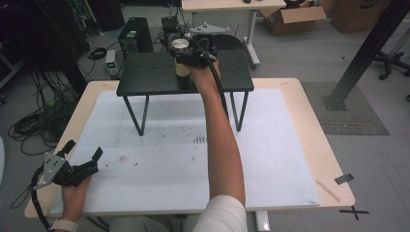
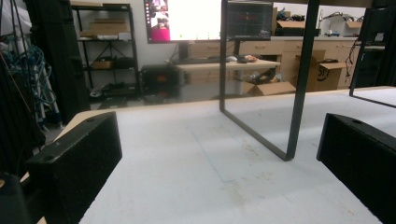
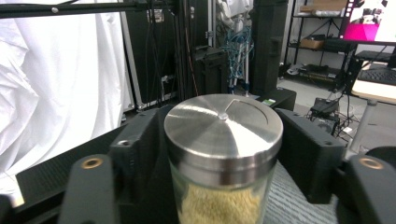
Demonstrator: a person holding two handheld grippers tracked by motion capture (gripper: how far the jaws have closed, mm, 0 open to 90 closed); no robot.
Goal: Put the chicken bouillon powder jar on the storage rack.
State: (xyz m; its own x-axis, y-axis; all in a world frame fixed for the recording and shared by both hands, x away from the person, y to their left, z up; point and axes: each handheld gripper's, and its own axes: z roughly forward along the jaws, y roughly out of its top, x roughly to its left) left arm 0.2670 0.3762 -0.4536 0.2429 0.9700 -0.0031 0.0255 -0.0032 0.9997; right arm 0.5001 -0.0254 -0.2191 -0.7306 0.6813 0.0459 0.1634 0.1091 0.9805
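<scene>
Looks close to finished, judging by where things lie. Finds the jar [image 1: 182, 68], glass with a brushed metal lid and yellowish grains inside, standing upright on the small black stand [image 1: 145, 72] at the far middle of the counter [image 1: 320, 145], towards the stand's far edge. Shows the right hand-held gripper [image 1: 183, 60] reaching in from the near side with one black jaw on either side of the jar [image 3: 219, 140], just below the lid. Reads as a released grip rather than a clenched one: jaws of the right hand-held gripper [image 3: 219, 154] slack beside the glass and not pressing it, though with hardly any gap to go by. Leaves, by this reading, only drawing that hand-held gripper back towards the near side without nudging the jar over. Places the left hand-held gripper [image 1: 84, 151] well apart at the near left corner, low over the white sheet [image 1: 159, 169], taking no part. Has the left hand-held gripper [image 2: 219, 154] spread wide with nothing between its jaws but bare sheet and a leg of the stand beyond.
</scene>
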